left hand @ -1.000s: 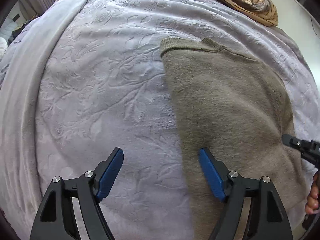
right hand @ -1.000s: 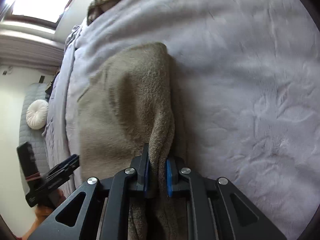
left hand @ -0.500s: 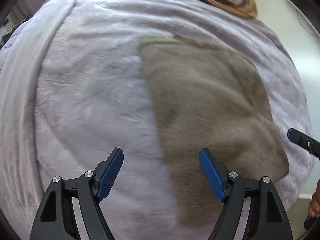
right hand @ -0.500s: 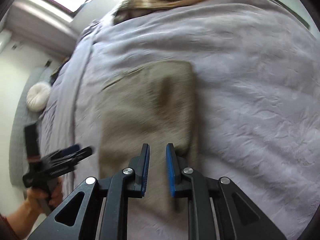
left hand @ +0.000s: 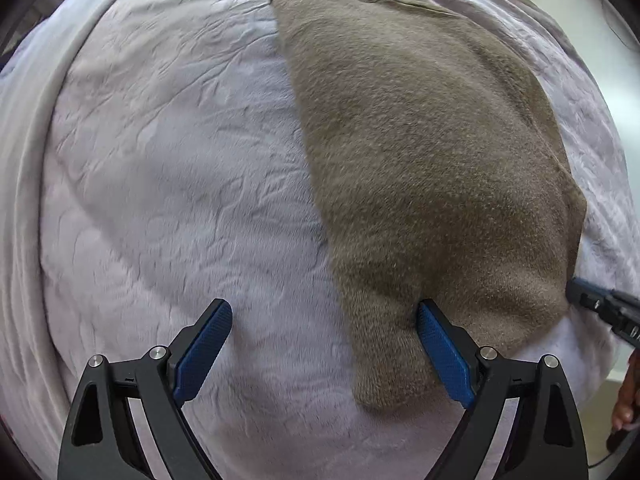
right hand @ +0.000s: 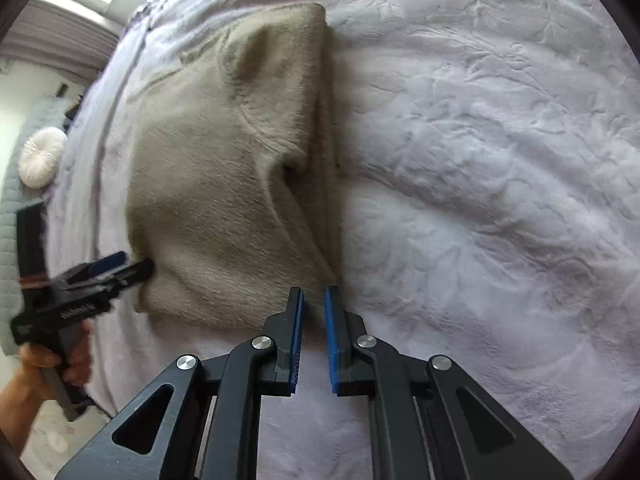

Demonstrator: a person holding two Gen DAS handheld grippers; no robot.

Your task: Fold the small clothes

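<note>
A taupe knit garment [left hand: 420, 152] is lying folded on a lilac embossed blanket [left hand: 168, 168] that is covering the bed. In the left wrist view it is occupying the right half of the frame, its straight folded edge running from the top centre down toward the lower middle, its narrow near end finishing just left of the gripper's right-hand pad.

The left gripper [left hand: 324, 348] is pointing down at the bed. Its jaws are standing wide and are opening further; its left-hand pad is over bare blanket and its right-hand pad is over the near end of the garment, so that the garment's near edge is lying between them. Neither pad is pressing on the cloth.

The right gripper [right hand: 312, 332] is standing at the garment's near right corner, as its own view shows it. Its jaws are sitting at a narrow gap with nothing between them; the cloth edge is lying just beyond the pad tips. In the left wrist view its black tip is showing at the right edge, just beside the garment's corner.

In the right wrist view the garment [right hand: 232, 168] is showing doubled layers along its right side. The left gripper [right hand: 120, 270] is appearing at the garment's left near corner, held by a hand [right hand: 60, 360]. A round white cushion [right hand: 42, 156] is lying beyond the bed, at the far left.
</note>
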